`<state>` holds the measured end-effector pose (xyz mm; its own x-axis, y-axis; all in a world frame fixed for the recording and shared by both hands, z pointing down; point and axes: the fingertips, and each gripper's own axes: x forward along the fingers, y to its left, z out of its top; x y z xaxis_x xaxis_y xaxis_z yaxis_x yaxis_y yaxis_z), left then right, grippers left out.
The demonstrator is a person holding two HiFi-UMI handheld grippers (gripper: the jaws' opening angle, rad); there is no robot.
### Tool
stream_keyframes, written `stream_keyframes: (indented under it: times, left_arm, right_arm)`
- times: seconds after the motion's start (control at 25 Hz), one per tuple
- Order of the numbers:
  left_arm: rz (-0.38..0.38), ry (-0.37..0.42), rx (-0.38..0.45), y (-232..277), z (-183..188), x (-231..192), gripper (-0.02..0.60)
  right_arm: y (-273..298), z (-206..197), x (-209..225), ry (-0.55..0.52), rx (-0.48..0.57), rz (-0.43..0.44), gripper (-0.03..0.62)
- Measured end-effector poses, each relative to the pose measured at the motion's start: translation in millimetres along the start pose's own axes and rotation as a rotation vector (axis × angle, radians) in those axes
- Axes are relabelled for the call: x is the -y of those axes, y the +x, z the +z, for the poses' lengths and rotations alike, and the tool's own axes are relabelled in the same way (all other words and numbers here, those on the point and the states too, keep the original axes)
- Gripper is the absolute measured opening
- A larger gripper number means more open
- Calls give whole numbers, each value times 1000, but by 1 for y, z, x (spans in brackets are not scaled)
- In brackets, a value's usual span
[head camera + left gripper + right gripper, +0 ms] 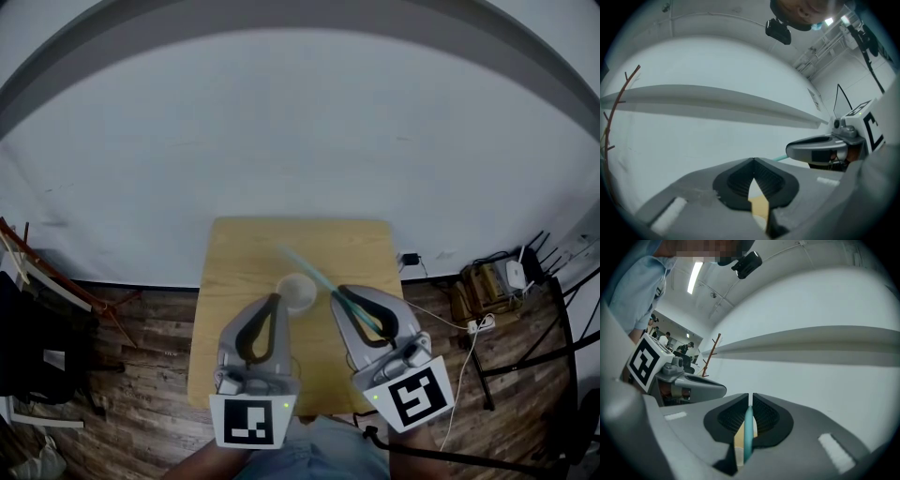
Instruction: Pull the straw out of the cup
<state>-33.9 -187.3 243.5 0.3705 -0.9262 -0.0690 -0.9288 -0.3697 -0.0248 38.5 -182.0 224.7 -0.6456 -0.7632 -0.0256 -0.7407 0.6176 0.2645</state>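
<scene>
A white cup (pixel 296 292) stands in the middle of a small wooden table (pixel 234 253). A teal straw (pixel 319 277) slants from beyond the cup's far rim toward me, and my right gripper (pixel 339 296) is shut on it. In the right gripper view the straw (pixel 748 437) stands pinched between the pads of my right gripper (pixel 750 397). Whether the straw's end is inside the cup I cannot tell. My left gripper (pixel 273 300) is at the cup's left rim. Its tips (pixel 753 160) meet with nothing between them. A short piece of the straw (pixel 780 158) shows beside the right gripper (pixel 815 150).
A white wall rises behind the table. On the wood floor to the right lie a power strip (pixel 480 323), cables and a router (pixel 514 274). A black bag (pixel 28 347) and a wooden rack (pixel 37 272) stand at the left. The person's lap (pixel 319 455) is at the near edge.
</scene>
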Motion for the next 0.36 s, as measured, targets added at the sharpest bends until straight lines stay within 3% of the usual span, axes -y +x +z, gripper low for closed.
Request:
stream_keyframes:
  times: [0.36]
  left_arm:
    - [-5,-5,12,4,-1,2,14]
  right_arm:
    - [-1,-4,4,-2,-9,-4,34]
